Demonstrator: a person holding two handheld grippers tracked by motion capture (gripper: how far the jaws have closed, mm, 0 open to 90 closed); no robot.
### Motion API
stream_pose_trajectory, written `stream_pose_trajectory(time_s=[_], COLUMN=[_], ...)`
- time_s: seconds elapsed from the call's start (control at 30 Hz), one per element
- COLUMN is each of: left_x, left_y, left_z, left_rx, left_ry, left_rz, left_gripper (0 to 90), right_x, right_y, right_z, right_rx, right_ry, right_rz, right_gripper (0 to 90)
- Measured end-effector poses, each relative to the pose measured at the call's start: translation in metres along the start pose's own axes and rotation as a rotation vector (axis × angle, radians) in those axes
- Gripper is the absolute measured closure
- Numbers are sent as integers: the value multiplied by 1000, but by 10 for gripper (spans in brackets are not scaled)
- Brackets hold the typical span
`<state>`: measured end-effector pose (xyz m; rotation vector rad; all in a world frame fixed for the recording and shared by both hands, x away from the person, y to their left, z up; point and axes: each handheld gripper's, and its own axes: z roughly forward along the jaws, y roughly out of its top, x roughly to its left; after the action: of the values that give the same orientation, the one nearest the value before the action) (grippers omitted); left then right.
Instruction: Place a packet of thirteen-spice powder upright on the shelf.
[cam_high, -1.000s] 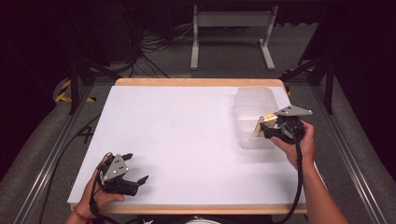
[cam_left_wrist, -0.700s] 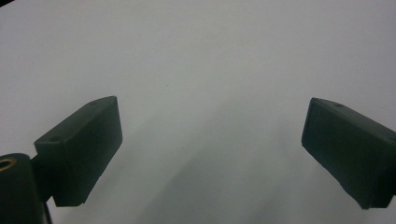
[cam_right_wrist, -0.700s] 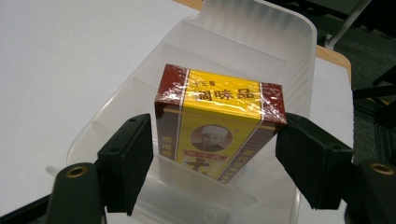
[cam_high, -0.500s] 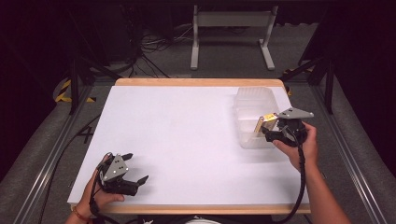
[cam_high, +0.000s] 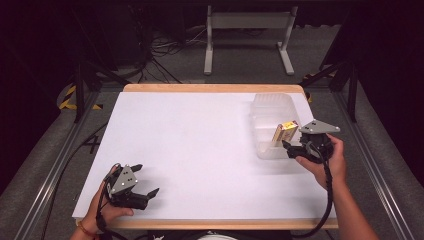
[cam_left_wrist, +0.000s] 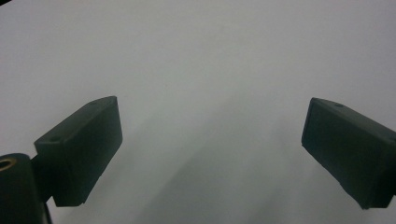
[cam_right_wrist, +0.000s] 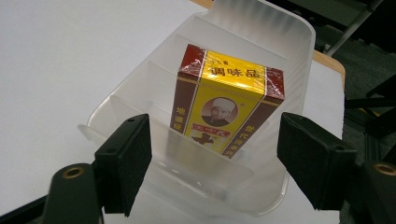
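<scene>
A yellow and dark red seasoning box (cam_right_wrist: 229, 102) stands tilted in the near compartment of a clear plastic divided bin (cam_right_wrist: 271, 28). In the high view the box (cam_high: 285, 132) is in the bin (cam_high: 272, 102) at the table's right side. My right gripper (cam_high: 289, 148) is at the bin's near end. Its jaws have just been opening. In the right gripper view they (cam_right_wrist: 217, 140) stand either side of the box without touching it. My left gripper (cam_high: 146, 179) rests open at the front left of the table, with only bare white tabletop between its jaws (cam_left_wrist: 210, 154).
The white table top (cam_high: 200, 145) has a wooden edge. Dark floor, cables and a metal stand (cam_high: 247, 30) lie beyond the far edge. Rails run along both sides of the table.
The right gripper's jaws have spread off the box, which now stands free in the bin. The left gripper has not moved.
</scene>
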<state>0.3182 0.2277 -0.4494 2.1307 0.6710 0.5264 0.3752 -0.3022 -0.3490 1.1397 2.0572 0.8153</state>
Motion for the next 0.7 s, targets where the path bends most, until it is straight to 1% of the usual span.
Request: stream_pose_trajectory(time_s=[0.17,0.2,0.37,0.47,0.53,0.7], left_x=[0,0,0,0,0,0], left_y=[0,0,0,0,0,0], left_z=[0,0,1,1,1,1], left_rx=[1,2,0,2,4,6], left_ry=[-2,-2,-2,-2,-1,-1], left_rz=[3,2,-1,0,1,-1], left_gripper=[59,59,59,59,59,59], right_x=[2,3,5,5,6,9], right_y=[-3,-5,-8,-11,-14,-24], right_z=[-6,-7,-12,-15,-16,-19], right_rx=[-7,-7,-9,-11,-10,-15], right_ry=[6,8,8,13,7,9], right_rz=[-21,-40,-63,-77,-91,-113], right_gripper=[260,255,242,226,212,172])
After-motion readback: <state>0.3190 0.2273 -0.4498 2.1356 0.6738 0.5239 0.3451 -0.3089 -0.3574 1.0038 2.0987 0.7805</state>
